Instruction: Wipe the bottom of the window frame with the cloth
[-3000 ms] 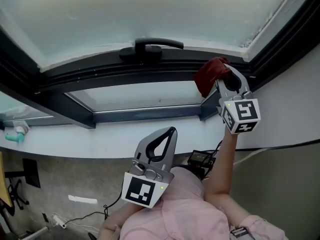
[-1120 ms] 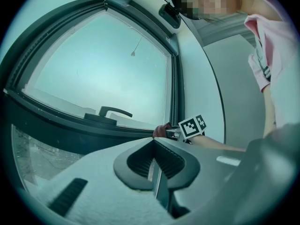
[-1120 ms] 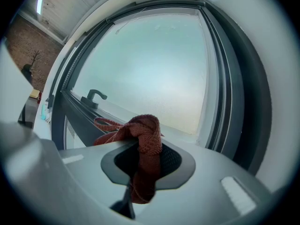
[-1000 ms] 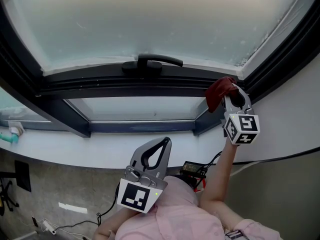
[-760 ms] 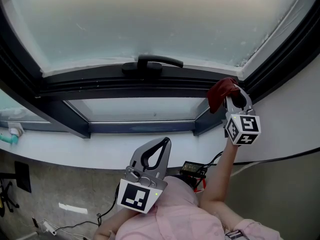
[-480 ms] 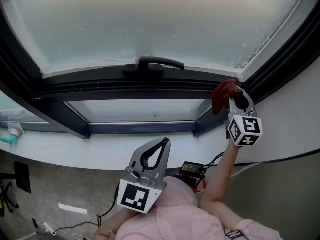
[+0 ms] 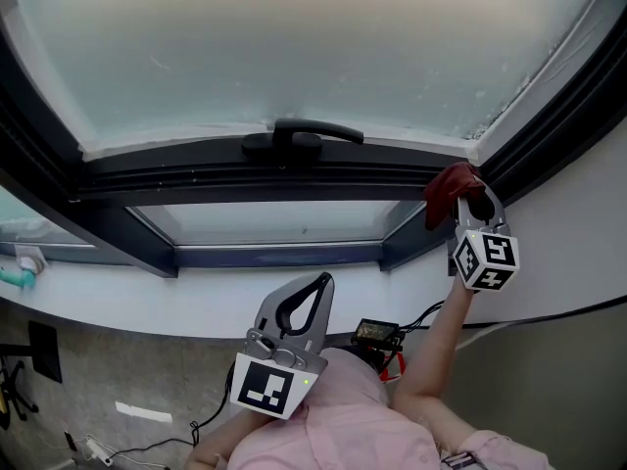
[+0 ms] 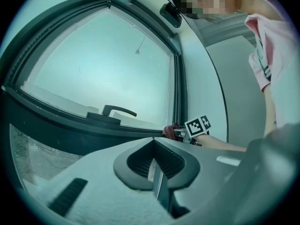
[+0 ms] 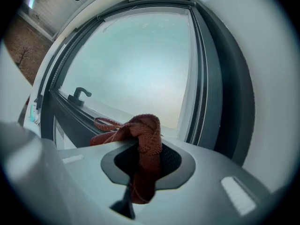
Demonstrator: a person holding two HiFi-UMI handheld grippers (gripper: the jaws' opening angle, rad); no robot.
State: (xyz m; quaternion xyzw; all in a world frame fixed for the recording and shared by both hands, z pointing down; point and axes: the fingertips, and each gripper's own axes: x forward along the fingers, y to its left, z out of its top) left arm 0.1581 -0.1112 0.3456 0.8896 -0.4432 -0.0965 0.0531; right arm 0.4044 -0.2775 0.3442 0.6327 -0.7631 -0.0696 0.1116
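Note:
A red knitted cloth [image 7: 447, 186] is pressed to the right end of the dark bottom window frame [image 7: 225, 176], close to the right corner. My right gripper [image 7: 470, 194] is shut on it. In the right gripper view the cloth [image 9: 143, 137] bunches out of the jaws of the right gripper [image 9: 140, 150], with the frame's right upright [image 9: 213, 93] just ahead. My left gripper [image 7: 326, 282] hangs low by the person's chest, shut and holding nothing. The left gripper [image 8: 153, 142] looks toward the cloth [image 8: 168, 131] from well back.
A black window handle [image 7: 304, 135] sits mid-frame. Below runs a white sill [image 7: 147, 297] with a small teal and white object [image 7: 15, 268] at its left end. A black device with cables [image 7: 377, 336] hangs under the sill. White wall [image 7: 578, 213] bounds the right.
My right gripper has slid the cloth to the right along the bottom frame into the right corner. The left gripper has stayed put.

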